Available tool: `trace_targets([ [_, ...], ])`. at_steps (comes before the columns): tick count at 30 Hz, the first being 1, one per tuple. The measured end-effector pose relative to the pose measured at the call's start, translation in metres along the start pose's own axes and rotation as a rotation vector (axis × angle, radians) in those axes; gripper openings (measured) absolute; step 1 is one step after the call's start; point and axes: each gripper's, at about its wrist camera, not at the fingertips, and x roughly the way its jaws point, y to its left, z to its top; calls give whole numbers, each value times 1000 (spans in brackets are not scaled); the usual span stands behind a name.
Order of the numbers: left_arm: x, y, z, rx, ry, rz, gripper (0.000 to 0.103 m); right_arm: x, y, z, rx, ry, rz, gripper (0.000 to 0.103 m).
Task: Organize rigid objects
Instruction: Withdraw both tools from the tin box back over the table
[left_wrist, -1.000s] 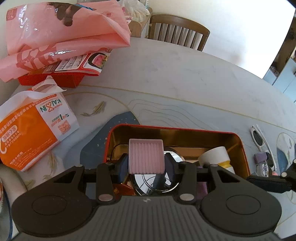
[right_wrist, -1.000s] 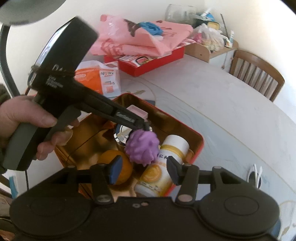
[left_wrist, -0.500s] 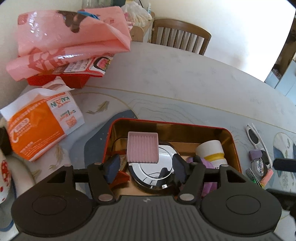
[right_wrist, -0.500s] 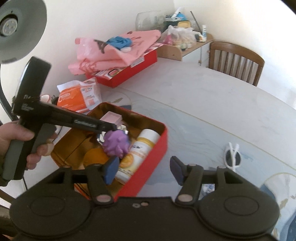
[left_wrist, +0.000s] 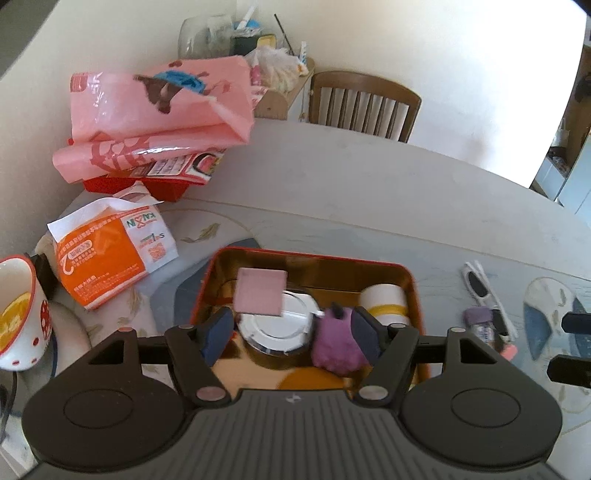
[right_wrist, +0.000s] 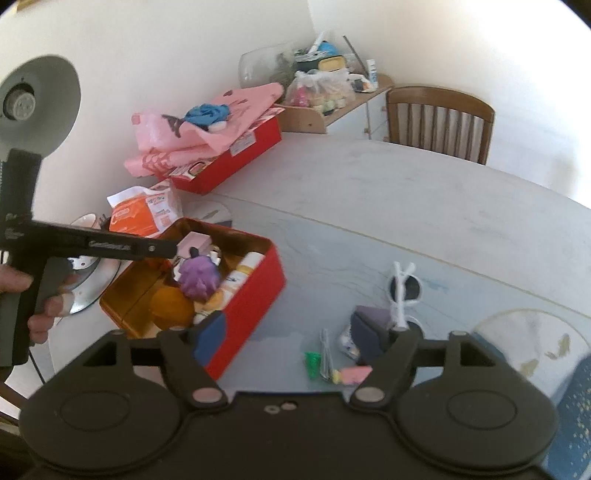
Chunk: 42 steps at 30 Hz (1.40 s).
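Red tin (left_wrist: 415, 291) sat on bench (left_wrist: 369, 192), six o'clock in left view. Inside: pink square (left_wrist: 260, 291) on round metal lid (left_wrist: 275, 328), purple spiky ball (left_wrist: 334, 347), white bottle (left_wrist: 384, 299), orange (right_wrist: 170, 304).

Ball likely soft, light; bottle stiff, slippery, best gripped across body.

Left tool (left_wrist: 291, 332) opening over tin, holding nothing. Right tool (right_wrist: 288, 332) opening, empty, above small clutter (right_wrist: 332, 365) near sunglasses (right_wrist: 404, 288).

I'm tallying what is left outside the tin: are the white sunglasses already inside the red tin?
No: the white sunglasses lie on the table, to the right of the red tin.
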Motion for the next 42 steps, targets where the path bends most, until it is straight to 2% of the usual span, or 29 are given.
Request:
trace_targets([
  [4, -14, -25, -6, 16, -29, -1, 71, -13, -20, -7, 24, -9, -1, 82],
  [7, -20, -47, -10, 26, -41, -19, 75, -21, -32, -13, 34, -12, -4, 84],
  [9, -23, -62, -13, 40, -51, -32, 78, -27, -41, -17, 37, -16, -16, 92],
  [13, -25, -92, -19, 64, -52, -62, 83, -36, -60, -24, 53, -19, -37, 96],
  [15, -25, -105, -22, 73, -51, -74, 83, -40, -69, -26, 63, -23, -49, 102],
  [27, -1, -168, -51, 158, 18, -112, 84, -41, -117, -26, 97, -6, -89, 103],
  [36, 19, -208, -66, 257, 23, -149, 84, -13, -133, -11, 81, 37, -82, 103],
  [42, 36, -213, -67, 262, 31, -166, 84, 15, -132, 0, 52, 73, -68, 102],
])
